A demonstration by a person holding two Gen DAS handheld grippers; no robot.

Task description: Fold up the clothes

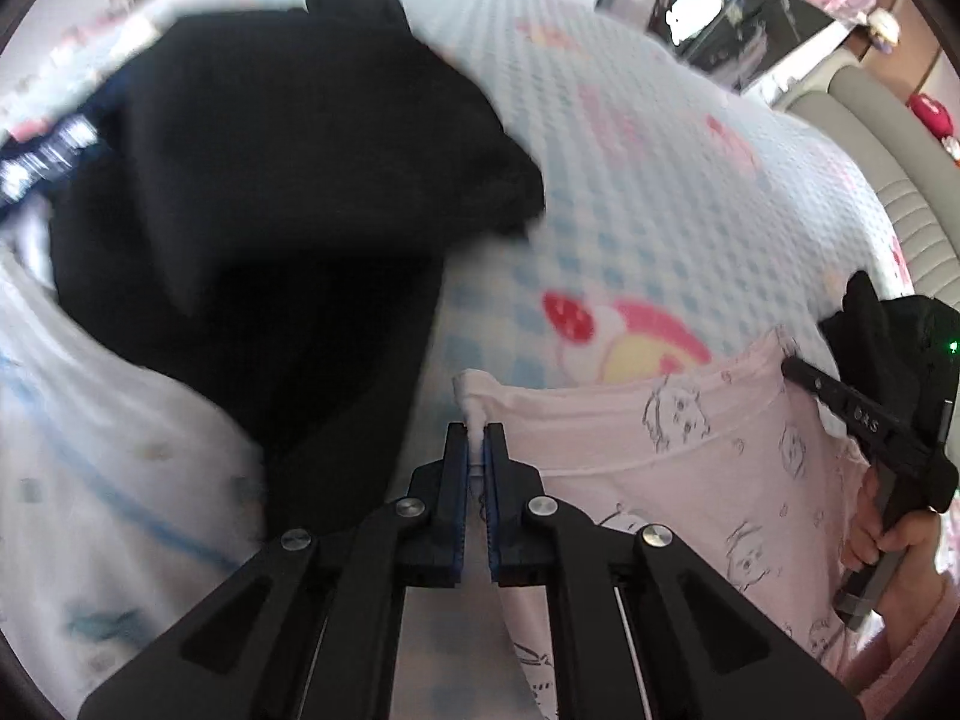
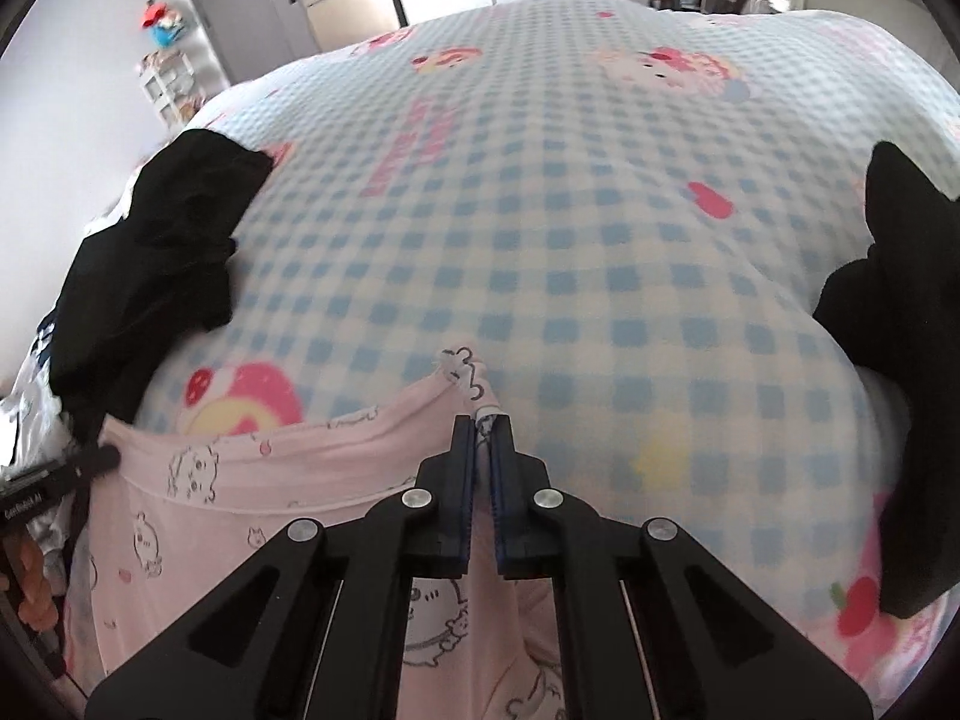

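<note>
Pink garment [image 1: 690, 438], pale pink w/ small line-drawn cartoon animals, is hanging stretched above the bed. Top hem is running approx. horizontal btwn two pinched corners, sagging slightly at mid-span. Body is draping downward. Black garment [image 1: 258, 192] is lying crumpled on the bed at left; another dark piece [image 2: 900, 312] is lying at right.

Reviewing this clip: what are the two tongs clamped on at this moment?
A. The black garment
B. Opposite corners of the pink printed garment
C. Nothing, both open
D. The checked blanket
B: the left tongs and the right tongs each pinch a bunched corner of the pink printed garment, whose top edge spans between them above the checked blanket.
</note>
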